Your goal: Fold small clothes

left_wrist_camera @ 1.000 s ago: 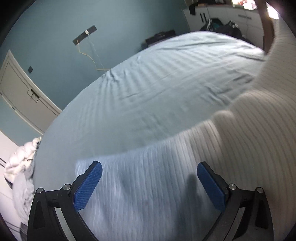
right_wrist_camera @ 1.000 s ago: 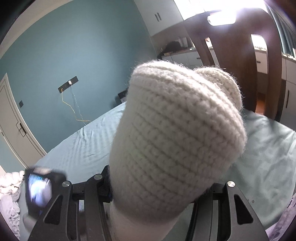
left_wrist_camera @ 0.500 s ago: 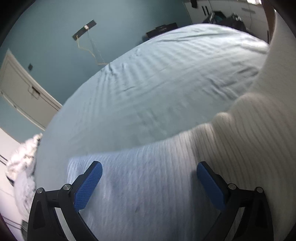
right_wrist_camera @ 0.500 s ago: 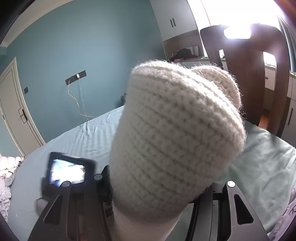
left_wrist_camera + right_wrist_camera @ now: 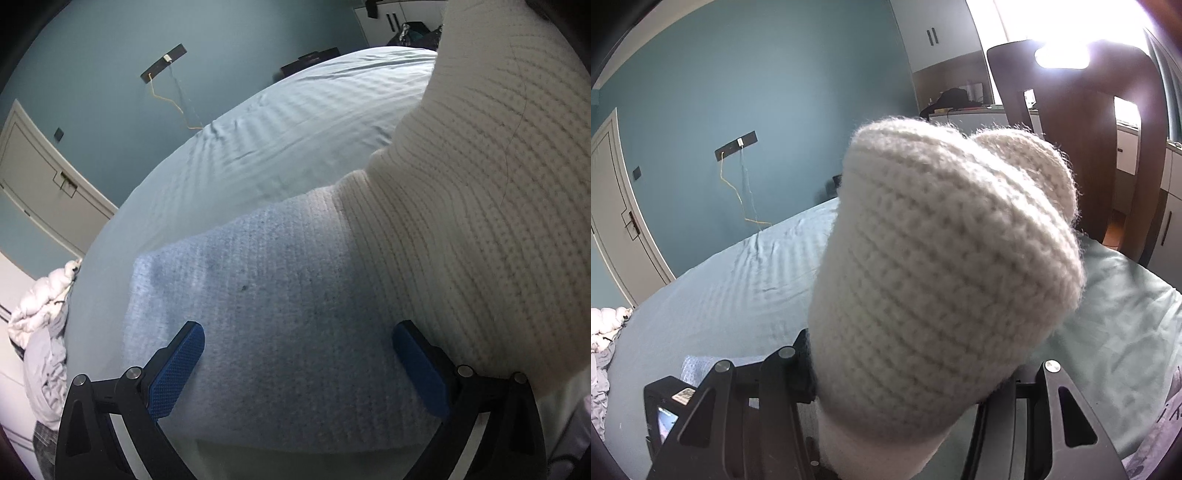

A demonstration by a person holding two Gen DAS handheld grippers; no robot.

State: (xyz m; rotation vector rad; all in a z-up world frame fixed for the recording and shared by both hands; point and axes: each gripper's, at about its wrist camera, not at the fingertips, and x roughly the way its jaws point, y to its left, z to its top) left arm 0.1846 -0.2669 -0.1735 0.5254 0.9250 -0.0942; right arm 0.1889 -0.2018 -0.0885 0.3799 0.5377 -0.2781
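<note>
Your right gripper (image 5: 923, 387) clamps a bunched cream knit garment (image 5: 942, 277) above the pale blue bedsheet (image 5: 277, 147), its lower part lying flat on the bed between your left gripper's (image 5: 295, 354) spread, empty blue pads (image 5: 177, 369); teal walls (image 5: 757, 92) and a white door (image 5: 33, 177) stand behind.

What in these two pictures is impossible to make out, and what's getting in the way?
- Right wrist view: the right hand-held gripper's fingertips, hidden behind the cream knit garment bunched between them.
- Same view: the middle of the bed, blocked by that knit.
- Left wrist view: the garment's full shape, cut off at the right edge.
- Left wrist view: the garment's near hem, behind the open left hand-held gripper.
</note>
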